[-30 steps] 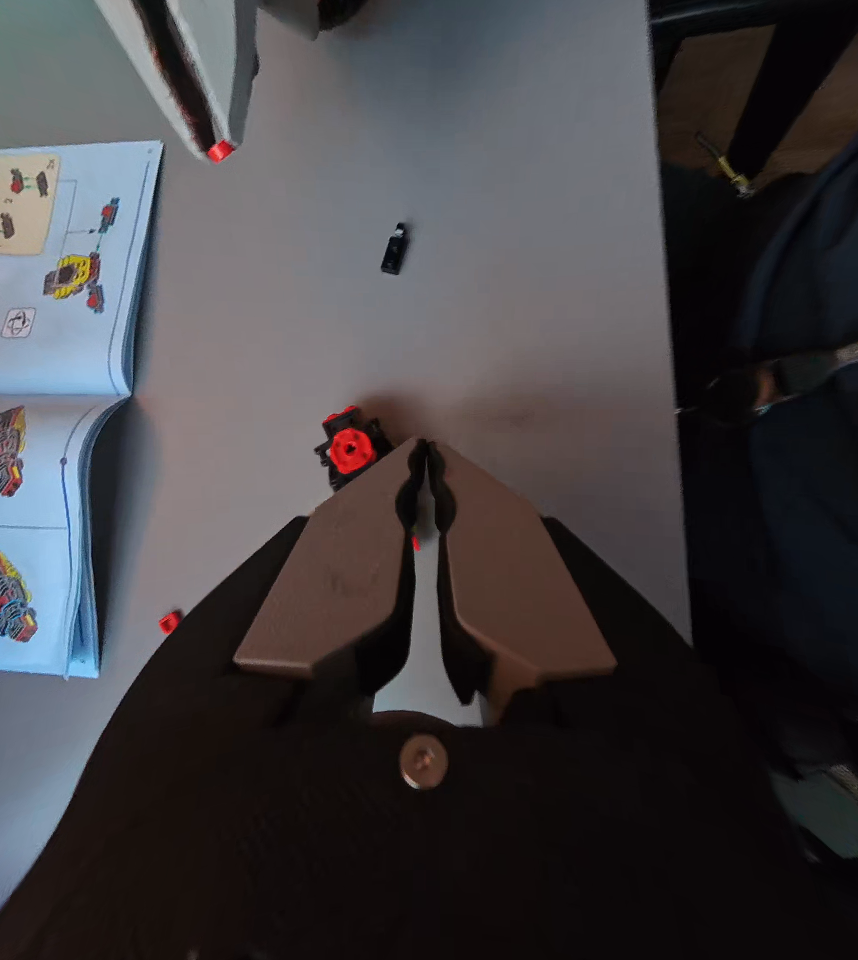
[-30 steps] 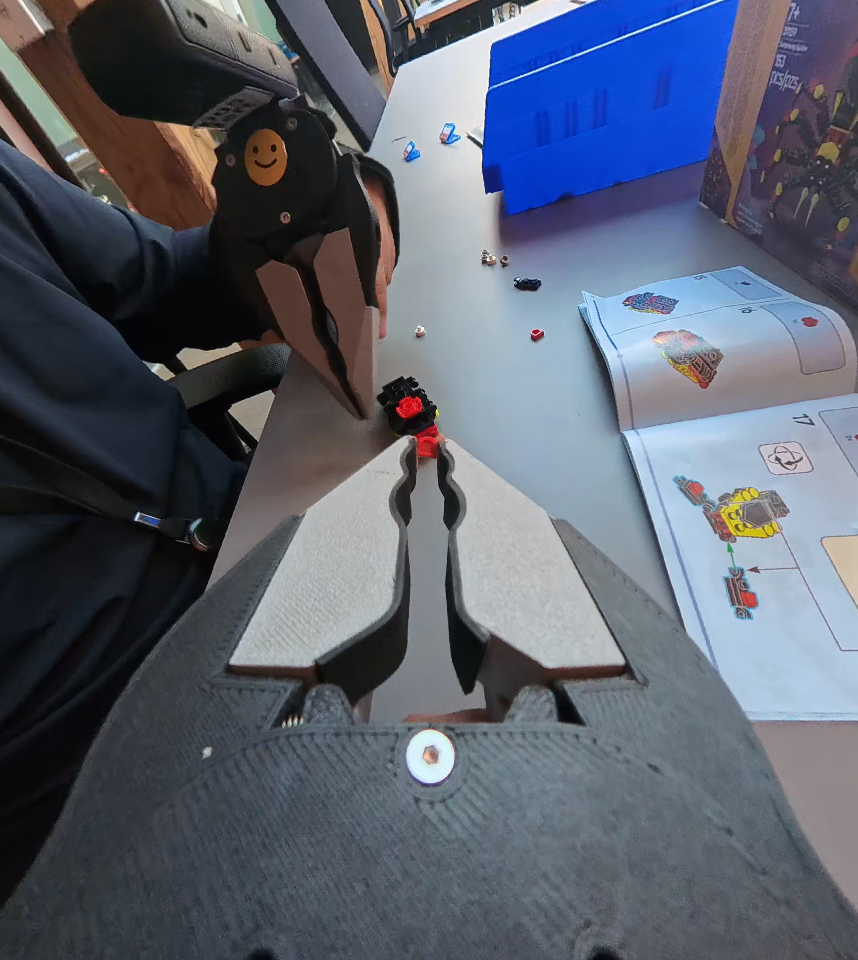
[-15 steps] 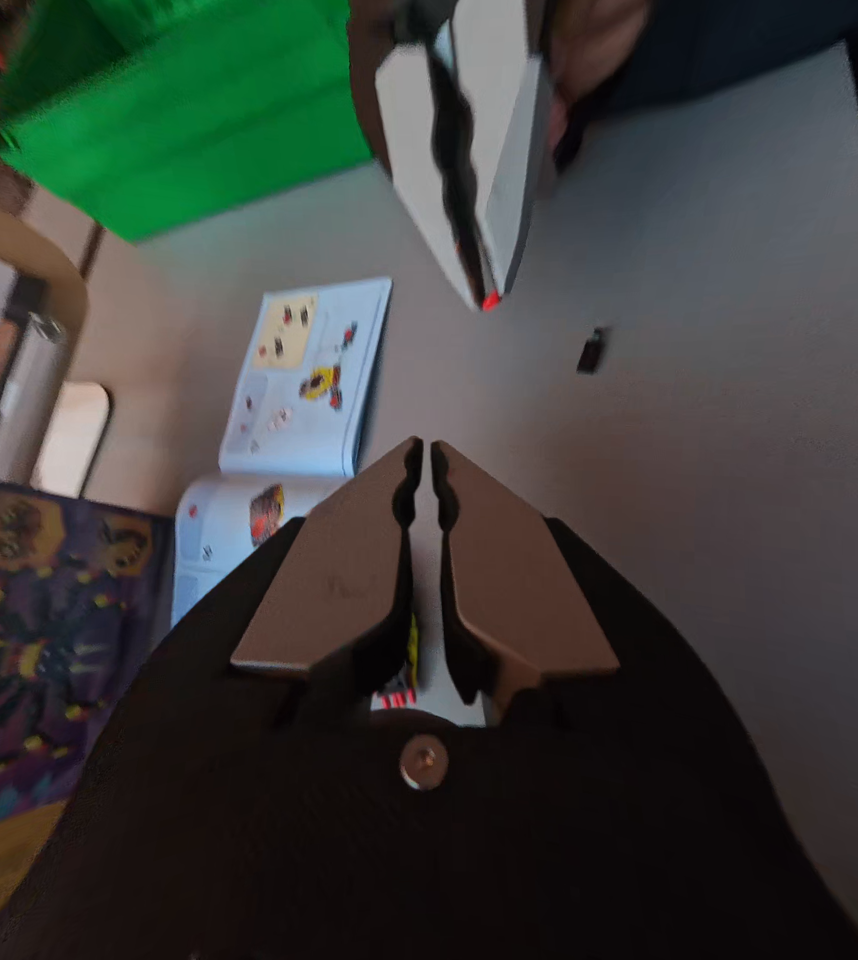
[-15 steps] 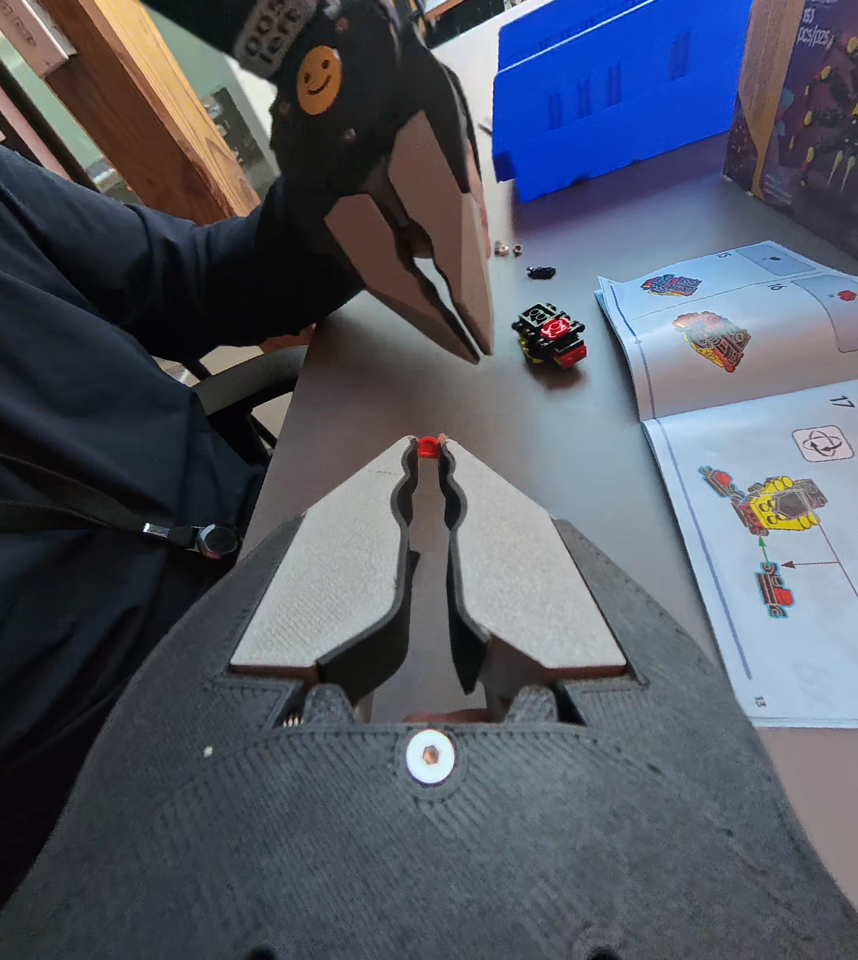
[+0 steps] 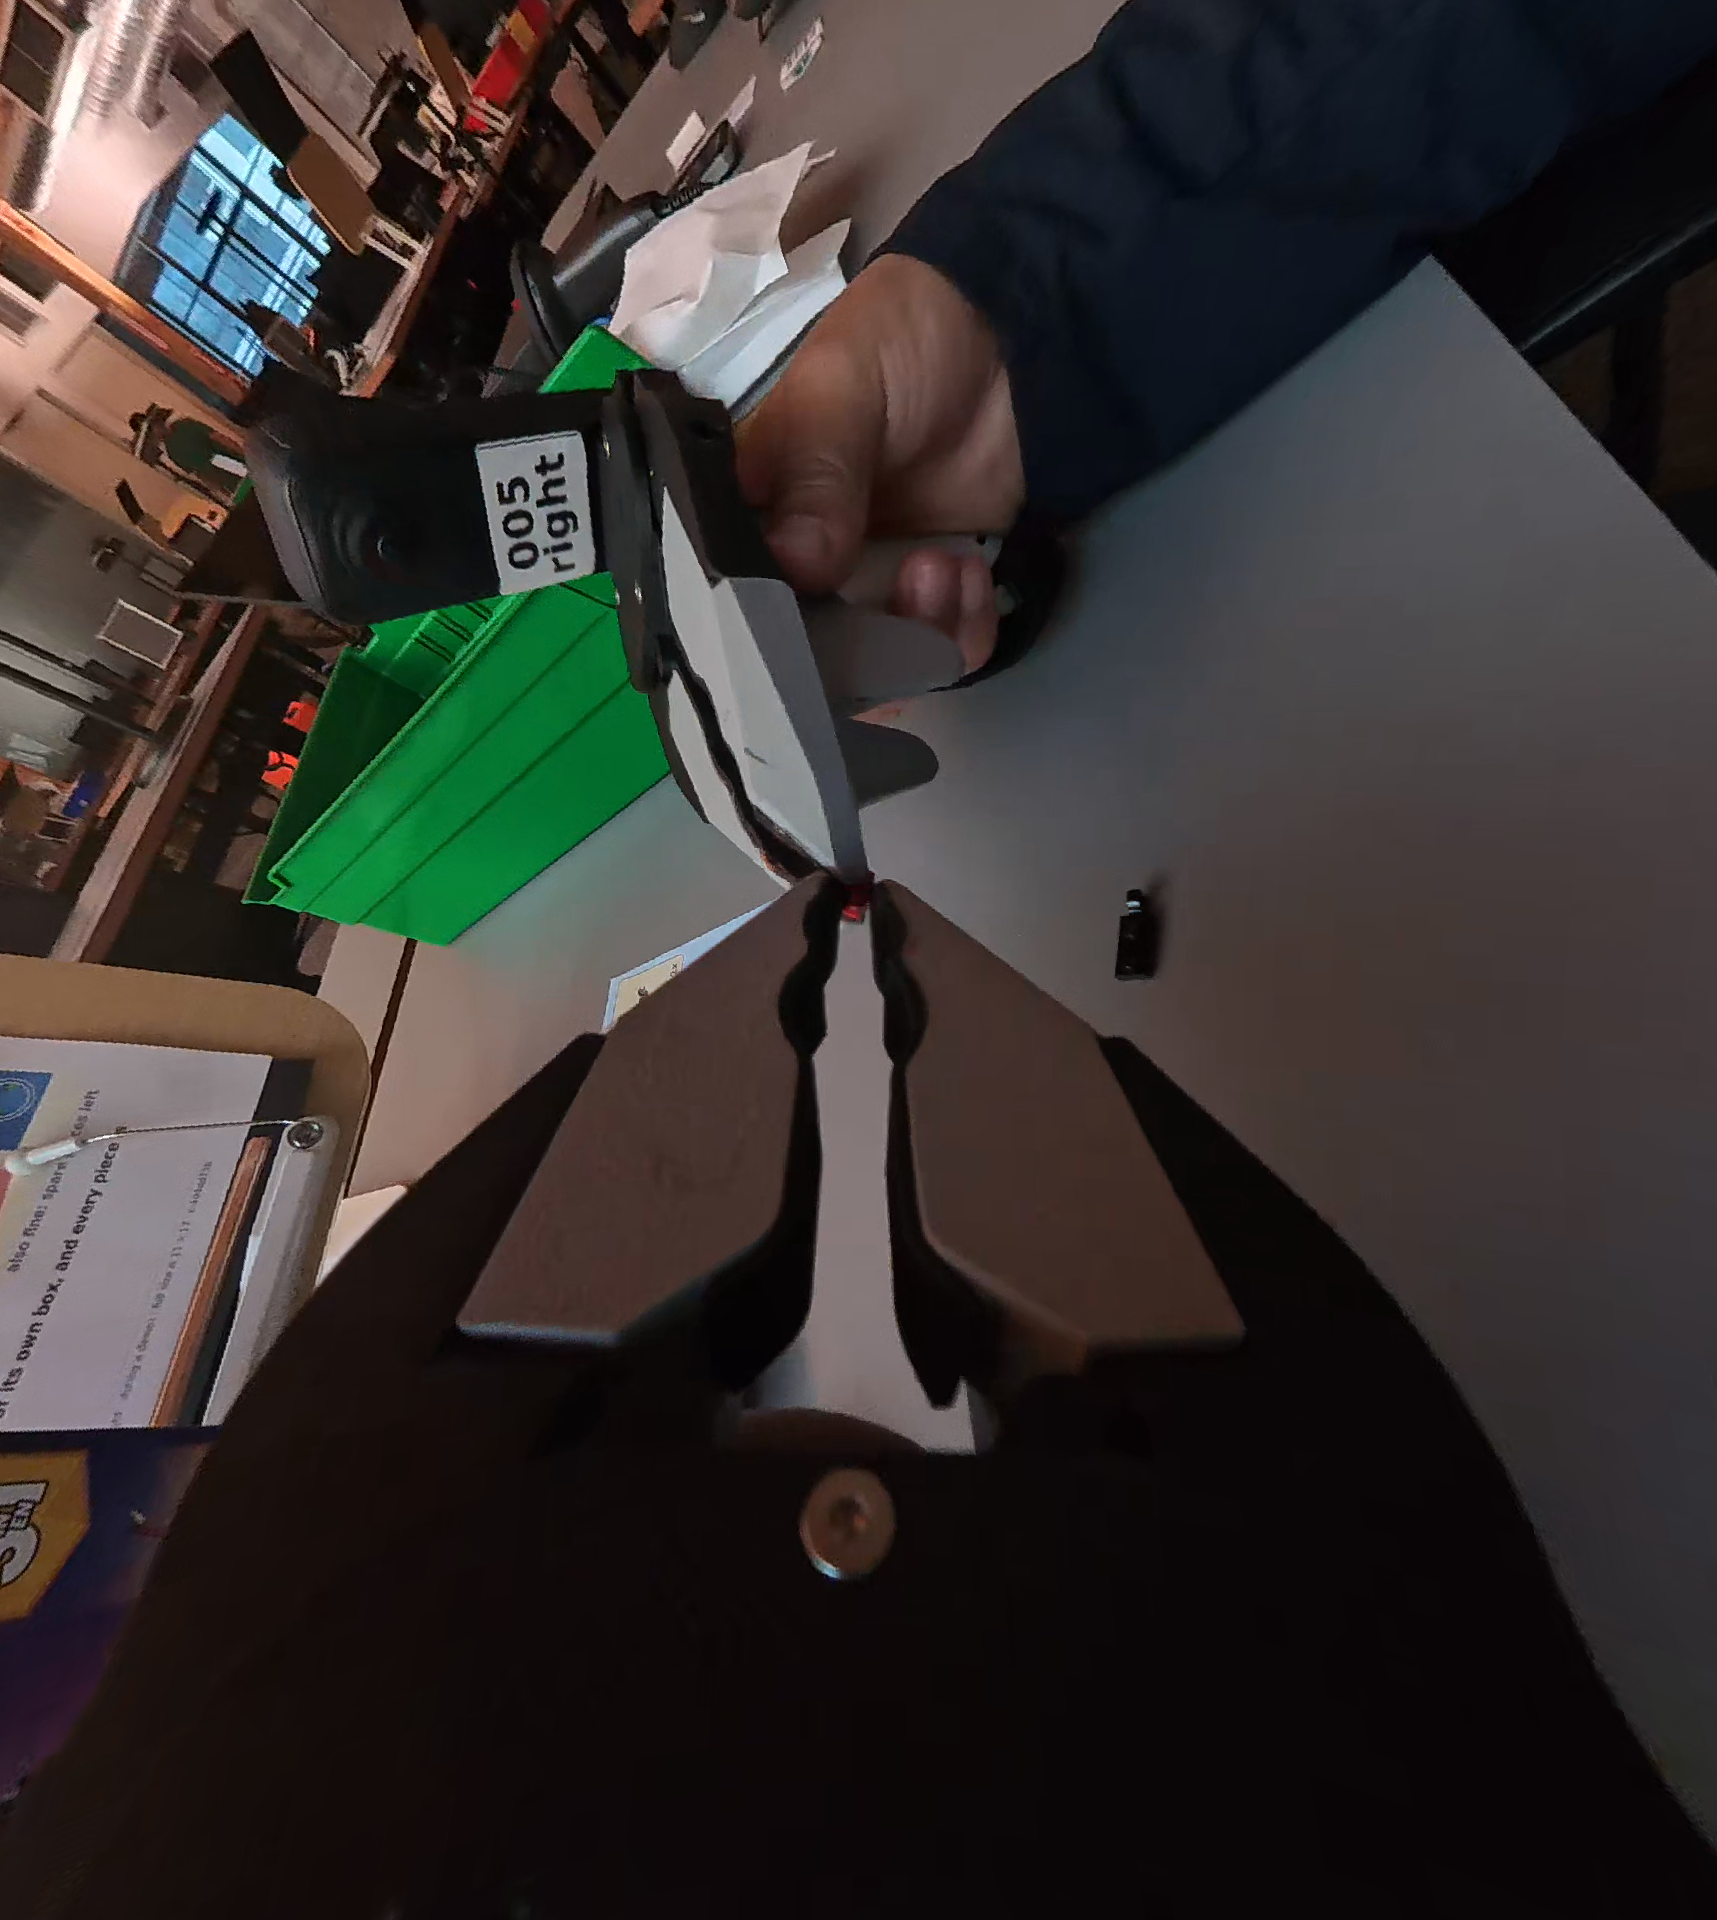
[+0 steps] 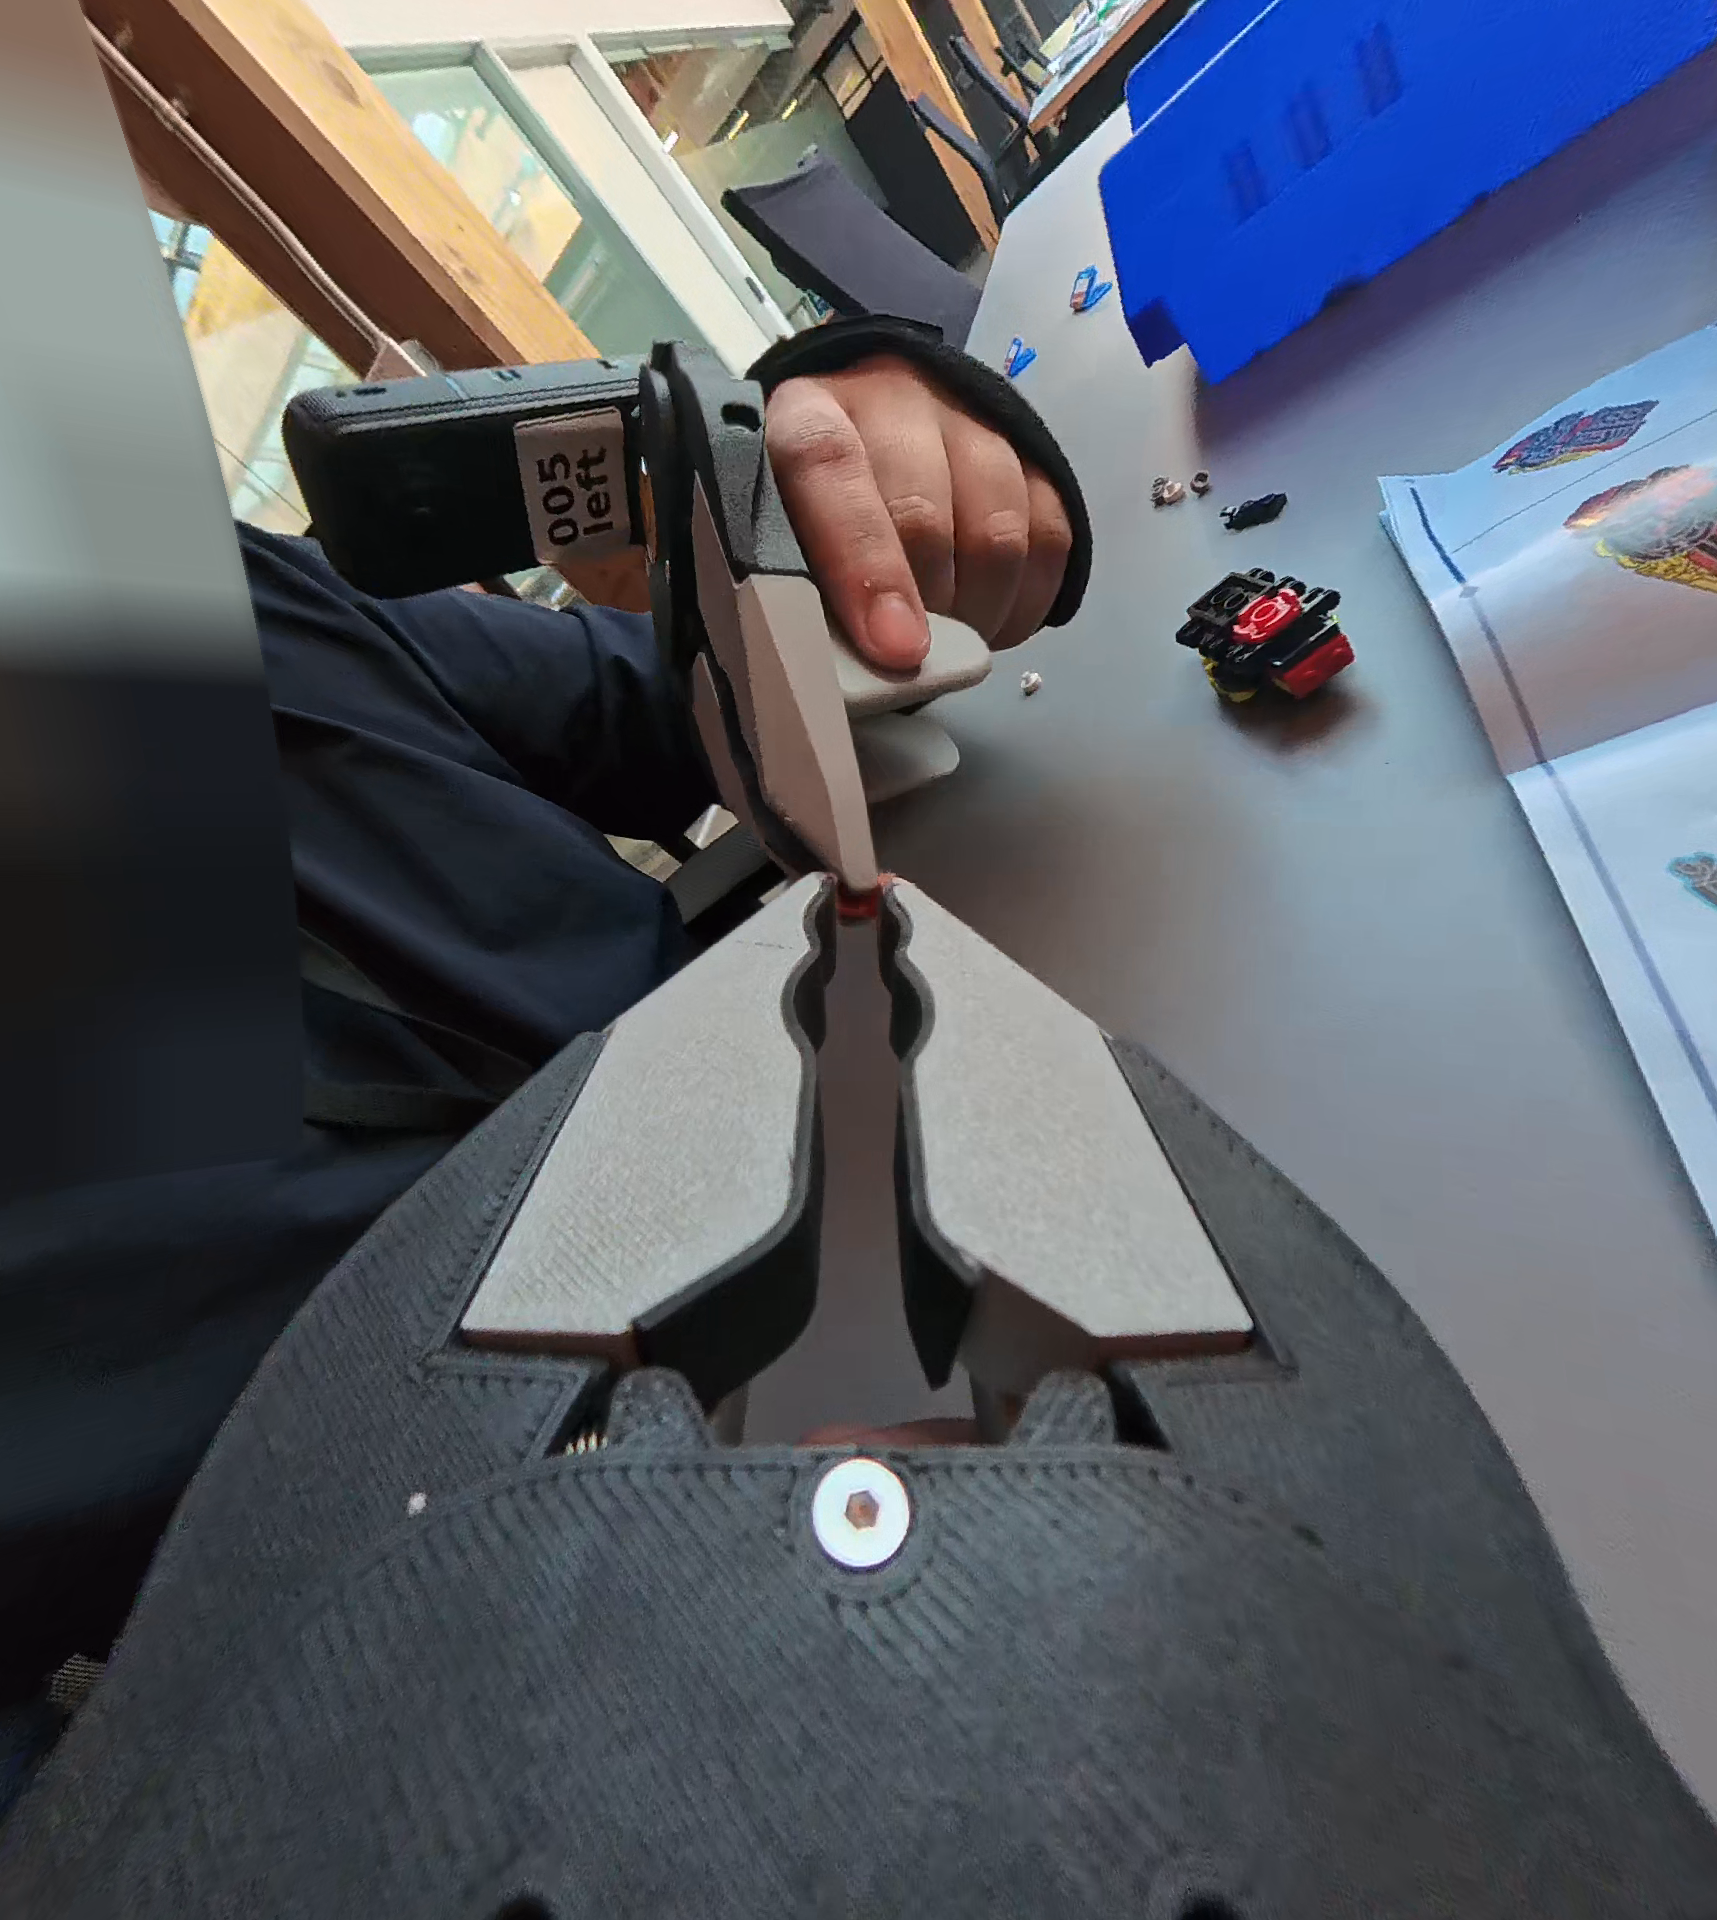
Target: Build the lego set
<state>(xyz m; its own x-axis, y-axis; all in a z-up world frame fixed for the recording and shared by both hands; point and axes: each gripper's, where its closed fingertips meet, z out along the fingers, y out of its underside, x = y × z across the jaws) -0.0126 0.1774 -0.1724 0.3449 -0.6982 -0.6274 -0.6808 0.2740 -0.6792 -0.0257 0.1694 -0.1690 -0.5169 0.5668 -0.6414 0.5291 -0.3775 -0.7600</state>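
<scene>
A small red piece [image 6: 856, 906] is pinched between the tips of my right gripper [image 6: 856, 900], which is shut on it above the grey table [image 6: 1249, 1039]. My left gripper [image 5: 851, 896] meets it tip to tip from the opposite side. Its jaws are almost closed, with the same red piece [image 5: 854, 906] between the tips. Both grippers are held in the air near the table's edge. A black and red lego assembly [image 6: 1264, 644] lies on the table to the right, clear of both grippers.
The open instruction booklet [image 6: 1664, 748] lies at the right. A blue bin [image 6: 1405, 156] stands behind it and a green bin [image 5: 459, 769] is at the far side. A small black piece [image 5: 1134, 930] and tiny loose pieces [image 6: 1181, 486] lie on the table. The lego box [image 5: 2, 1558] is near left. The tips of both grippers are at nearly the same place.
My left gripper left the assembly on the table, swung up and came tip to tip with my right gripper. My right gripper lifted the red piece away from the assembly to meet it.
</scene>
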